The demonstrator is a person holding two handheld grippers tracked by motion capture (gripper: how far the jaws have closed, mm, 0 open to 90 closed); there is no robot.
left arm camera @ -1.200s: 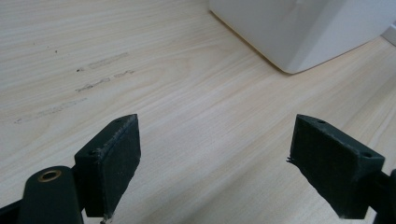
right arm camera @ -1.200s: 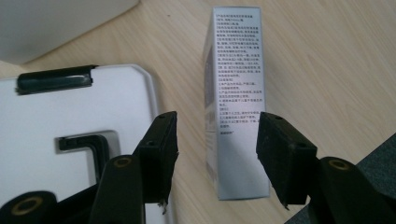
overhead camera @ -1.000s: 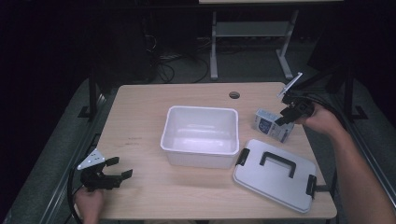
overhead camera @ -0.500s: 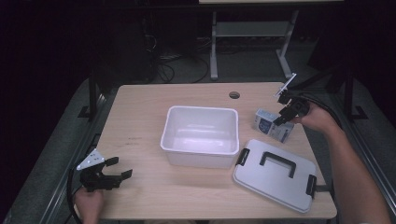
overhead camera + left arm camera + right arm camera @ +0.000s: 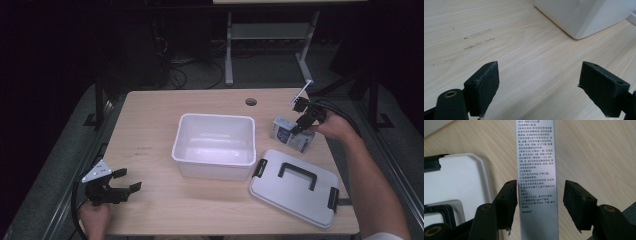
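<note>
The right gripper is seen straddling a slim printed carton lying on the pale woodgrain table, right of the glossy white tub and behind the flat grey lid. Its jaws have just been closing; the left pad seems to touch, a gap shows at the right. The left gripper is held open over bare wood.

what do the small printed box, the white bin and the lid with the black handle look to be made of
The small printed box looks like thin cardboard with a silvery satin coat: flat faces, sharp edges, fine print. The white bin seems moulded plastic, smooth and slightly glossy, with rounded corners and a rolled rim. The lid looks like matt pale grey plastic; its handle and clips are black, probably plastic.
</note>
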